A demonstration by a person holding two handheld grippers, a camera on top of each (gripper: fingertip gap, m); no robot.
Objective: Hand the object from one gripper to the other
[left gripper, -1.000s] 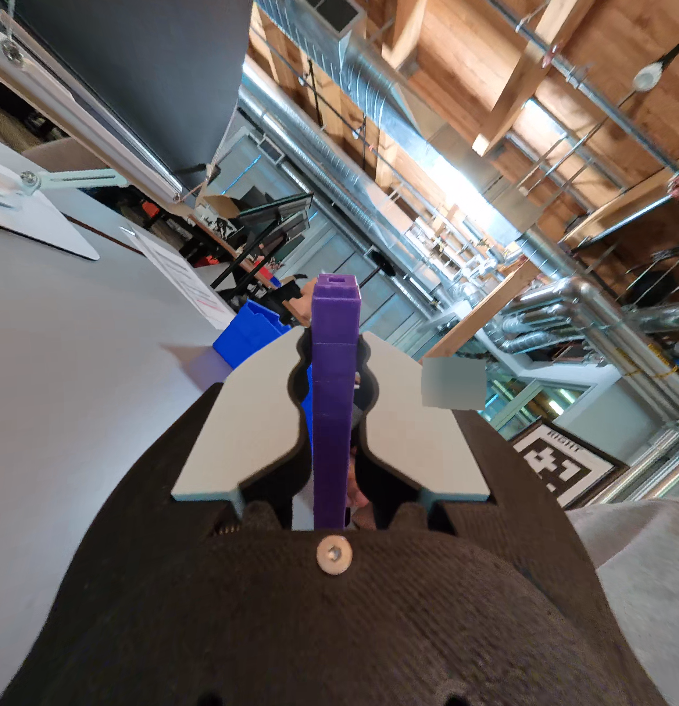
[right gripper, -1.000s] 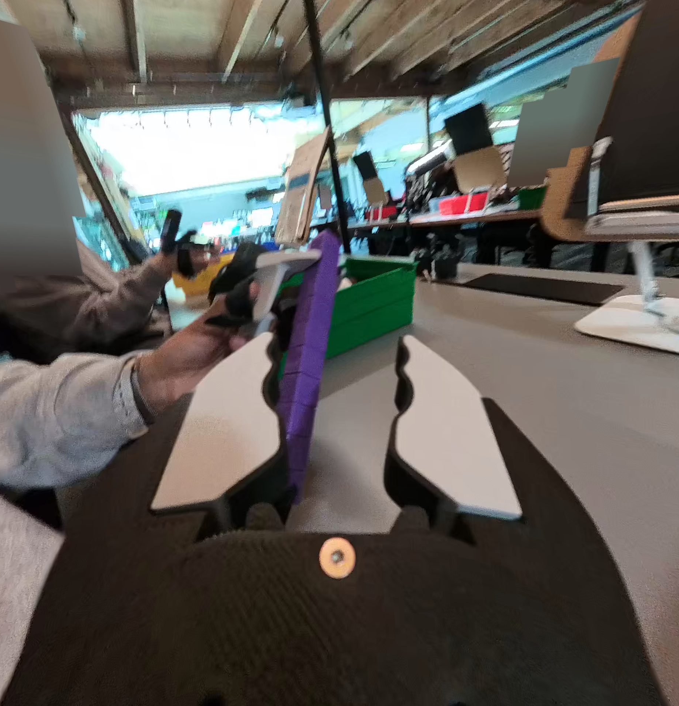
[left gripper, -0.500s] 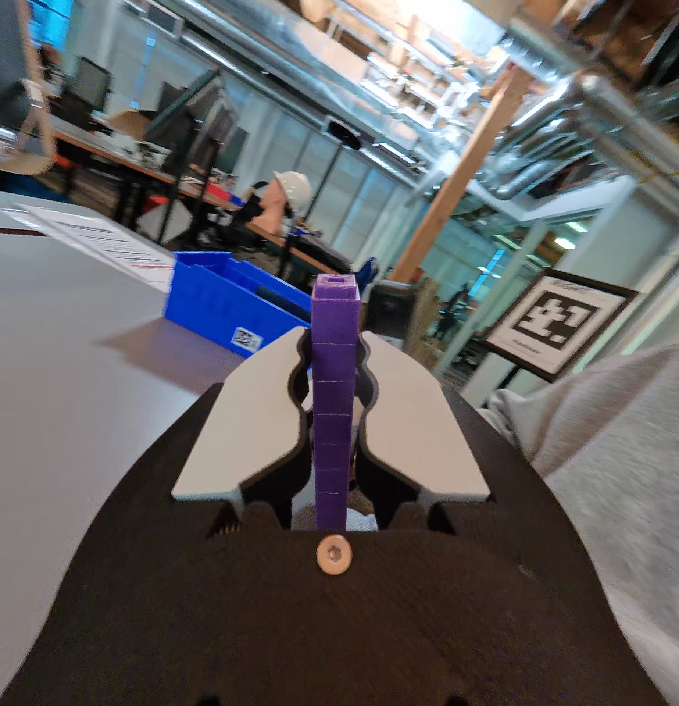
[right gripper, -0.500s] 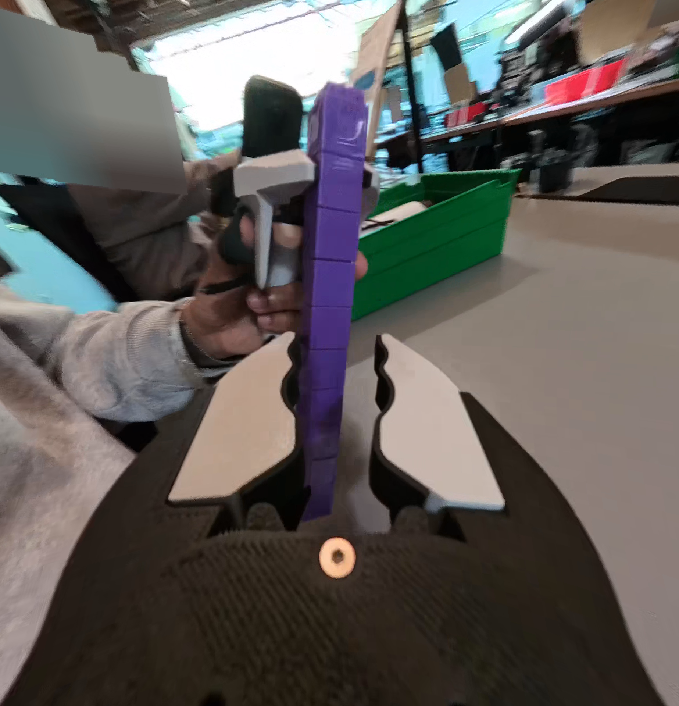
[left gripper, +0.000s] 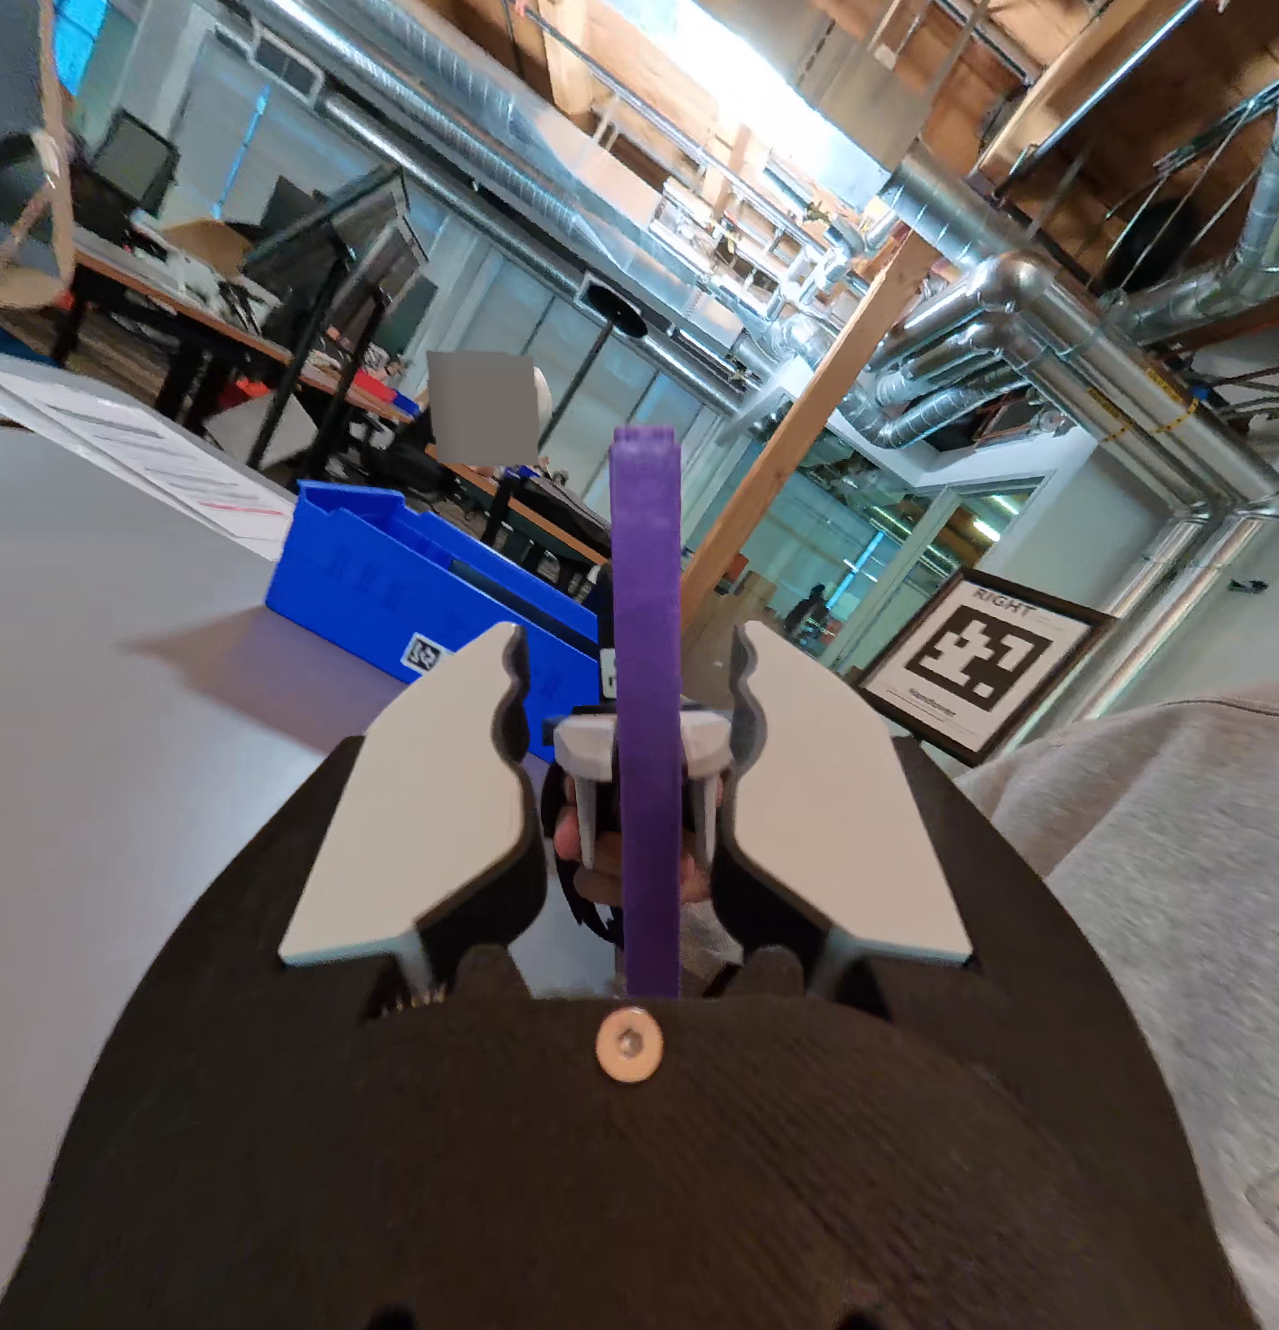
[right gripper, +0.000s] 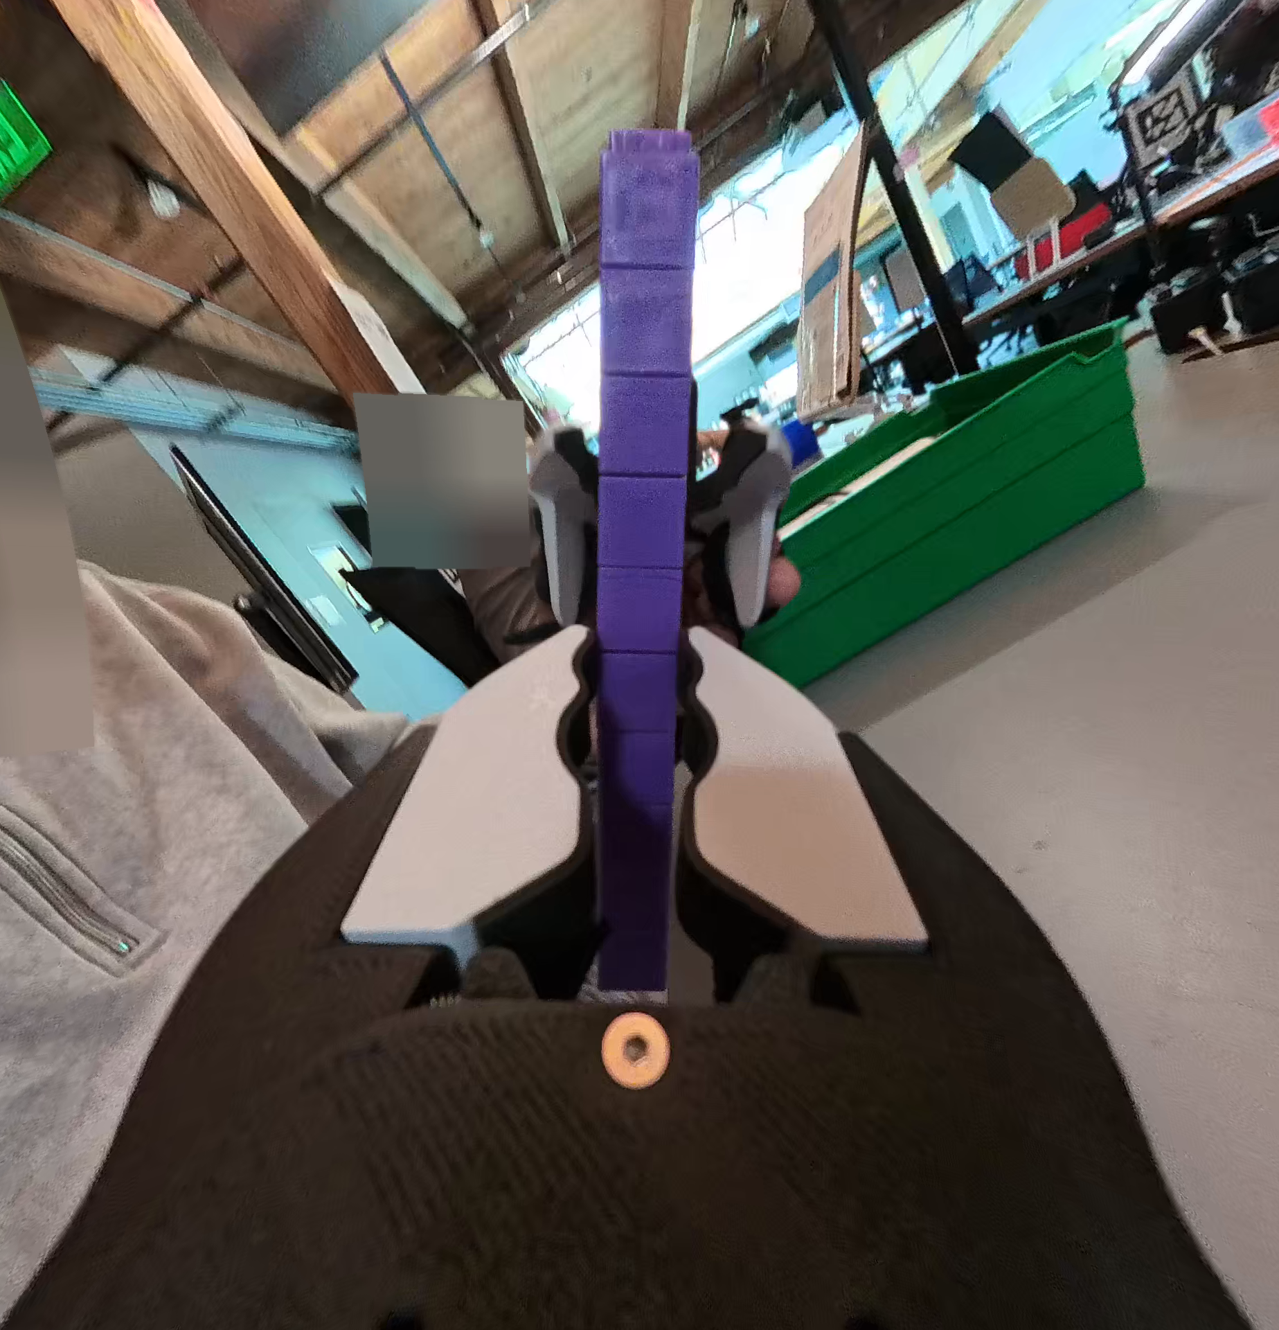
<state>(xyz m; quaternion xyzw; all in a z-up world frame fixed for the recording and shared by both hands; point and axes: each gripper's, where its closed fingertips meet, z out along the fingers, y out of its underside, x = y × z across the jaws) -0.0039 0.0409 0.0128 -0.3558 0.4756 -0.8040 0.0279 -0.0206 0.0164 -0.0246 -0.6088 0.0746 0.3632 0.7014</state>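
Note:
A long purple bar of stacked cubes (left gripper: 647, 576) stands upright between both grippers. My left gripper (left gripper: 629, 637) is open, its grey fingers (left gripper: 435, 792) spread wide on either side of the bar and apart from it. My right gripper (right gripper: 638, 637) is shut on the purple bar (right gripper: 647, 360) and grips its lower part. The right gripper also shows in the left wrist view (left gripper: 643, 741), clamped on the bar just beyond my left fingers. The open left gripper shows in the right wrist view (right gripper: 658, 496), behind the bar.
A blue bin (left gripper: 377, 576) stands on the grey table (left gripper: 118, 720) ahead left, with a paper sheet (left gripper: 140, 453) behind it. A green bin (right gripper: 981, 518) stands on the table (right gripper: 1053, 792). A person's grey sleeve (left gripper: 1161, 863) is at the right.
My left gripper, shut on the bar before, has opened. My right gripper, open around the bar before, has shut on it. The bar now sits in the right gripper.

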